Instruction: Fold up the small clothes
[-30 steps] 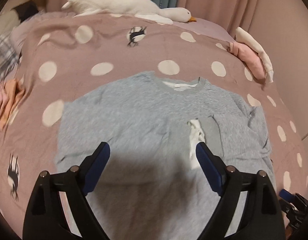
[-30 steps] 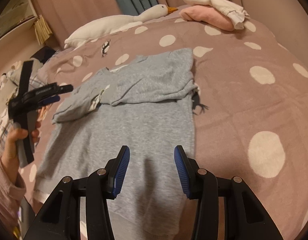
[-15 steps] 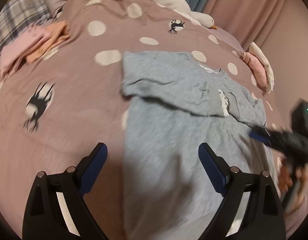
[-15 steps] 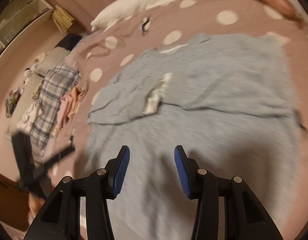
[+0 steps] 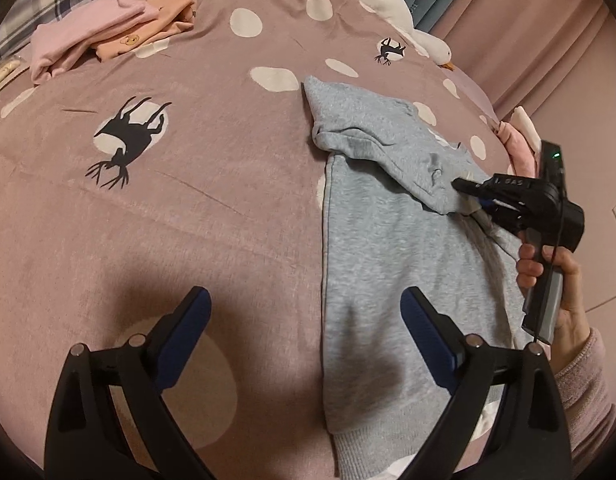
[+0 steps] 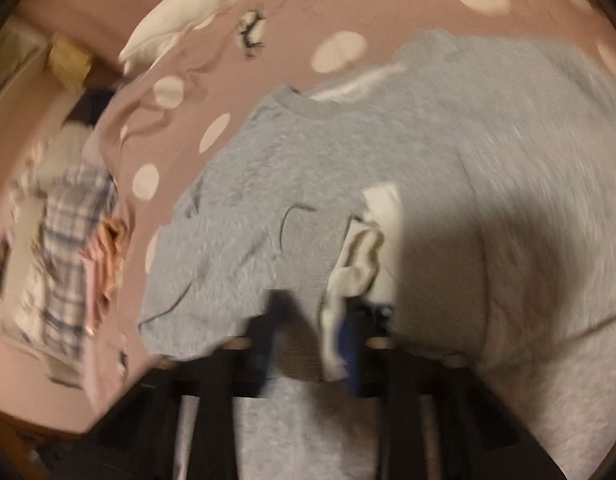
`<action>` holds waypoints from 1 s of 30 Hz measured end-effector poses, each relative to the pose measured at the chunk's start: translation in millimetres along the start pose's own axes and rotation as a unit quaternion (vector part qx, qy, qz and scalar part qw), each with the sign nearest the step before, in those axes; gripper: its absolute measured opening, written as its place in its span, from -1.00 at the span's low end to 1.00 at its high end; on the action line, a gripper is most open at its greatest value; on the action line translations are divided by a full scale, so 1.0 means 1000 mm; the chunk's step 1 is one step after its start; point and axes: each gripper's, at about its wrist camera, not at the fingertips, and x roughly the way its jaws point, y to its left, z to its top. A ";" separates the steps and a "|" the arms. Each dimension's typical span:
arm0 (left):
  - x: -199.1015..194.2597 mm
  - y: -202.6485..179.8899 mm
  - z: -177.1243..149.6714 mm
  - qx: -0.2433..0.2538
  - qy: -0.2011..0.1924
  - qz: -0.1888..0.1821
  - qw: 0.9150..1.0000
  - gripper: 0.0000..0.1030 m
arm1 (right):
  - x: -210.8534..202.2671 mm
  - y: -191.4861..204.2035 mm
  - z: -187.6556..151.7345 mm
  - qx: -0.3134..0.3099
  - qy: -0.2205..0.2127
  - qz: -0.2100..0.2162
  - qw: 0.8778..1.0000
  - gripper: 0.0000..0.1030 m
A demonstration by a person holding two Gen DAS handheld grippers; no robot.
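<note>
The grey knit sweatshirt point(image 5: 391, 264) is lying flat on the dusty-pink spotted bedspread point(image 5: 188, 208), hem nearest. The left gripper point(image 5: 304, 320), fingers apart, is hovering over the hem's left edge. The right gripper point(image 5: 473, 196) is closing on the folded sleeve cuff point(image 6: 304, 280); blur is hiding whether it is clamping. A shallow grip risks the cuff slipping free. Bare bedspread is lying open leftward.

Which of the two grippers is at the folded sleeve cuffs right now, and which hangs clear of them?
The right gripper has its tips at the cuffs on the grey sweatshirt. The left gripper hangs open near the hem, gripping nothing.
</note>
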 end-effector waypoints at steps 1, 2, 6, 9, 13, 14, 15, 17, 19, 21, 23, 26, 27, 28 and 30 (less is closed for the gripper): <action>0.000 -0.001 0.001 0.000 -0.001 -0.004 1.000 0.86 | -0.004 0.004 0.003 -0.012 -0.008 0.000 1.000 -0.76; 0.000 -0.002 0.001 0.000 -0.001 -0.007 1.000 0.86 | -0.013 0.008 0.004 -0.027 -0.023 -0.007 0.999 -0.77; 0.003 -0.004 0.001 0.001 0.003 -0.014 1.000 0.86 | -0.042 0.004 0.021 -0.036 -0.070 -0.040 0.996 -0.77; 0.005 -0.008 0.001 0.007 0.006 -0.011 1.000 0.86 | -0.044 -0.012 0.032 -0.038 -0.061 -0.035 0.997 -0.77; 0.005 -0.019 0.014 0.011 0.001 -0.024 1.000 0.86 | -0.014 -0.023 0.032 -0.052 0.010 -0.094 0.994 -0.64; 0.003 -0.023 0.019 0.016 -0.004 -0.028 0.999 0.86 | -0.017 -0.029 0.030 -0.049 -0.001 -0.097 0.994 -0.53; 0.002 -0.029 0.024 0.022 -0.009 -0.035 0.999 0.86 | -0.022 -0.033 0.030 -0.040 -0.012 -0.090 0.995 -0.37; 0.001 -0.040 0.035 0.035 -0.015 -0.046 0.998 0.86 | -0.035 -0.043 0.030 -0.008 -0.040 -0.055 0.998 -0.20; 0.005 -0.052 0.049 0.049 -0.020 -0.056 0.997 0.86 | -0.049 -0.052 0.030 0.009 -0.068 -0.030 0.997 -0.15; 0.014 -0.066 0.066 0.060 -0.027 -0.061 0.996 0.86 | -0.057 -0.052 0.029 0.005 -0.086 -0.024 0.996 -0.15; 0.027 -0.077 0.081 0.063 -0.025 -0.081 0.994 0.86 | -0.061 -0.050 0.027 -0.007 -0.094 -0.025 0.995 -0.15; 0.056 -0.097 0.102 0.060 -0.004 -0.124 0.990 0.86 | -0.055 -0.043 0.026 -0.024 -0.093 -0.015 0.995 -0.25; 0.063 -0.103 0.107 0.064 -0.001 -0.122 0.990 0.86 | -0.050 -0.037 0.027 -0.030 -0.092 -0.011 0.995 -0.37; 0.071 -0.108 0.110 0.069 0.003 -0.120 0.990 0.86 | -0.047 -0.034 0.026 -0.037 -0.092 -0.005 0.995 -0.42; 0.091 -0.117 0.115 0.085 0.017 -0.119 0.989 0.85 | -0.041 -0.030 0.026 -0.051 -0.090 0.010 0.995 -0.43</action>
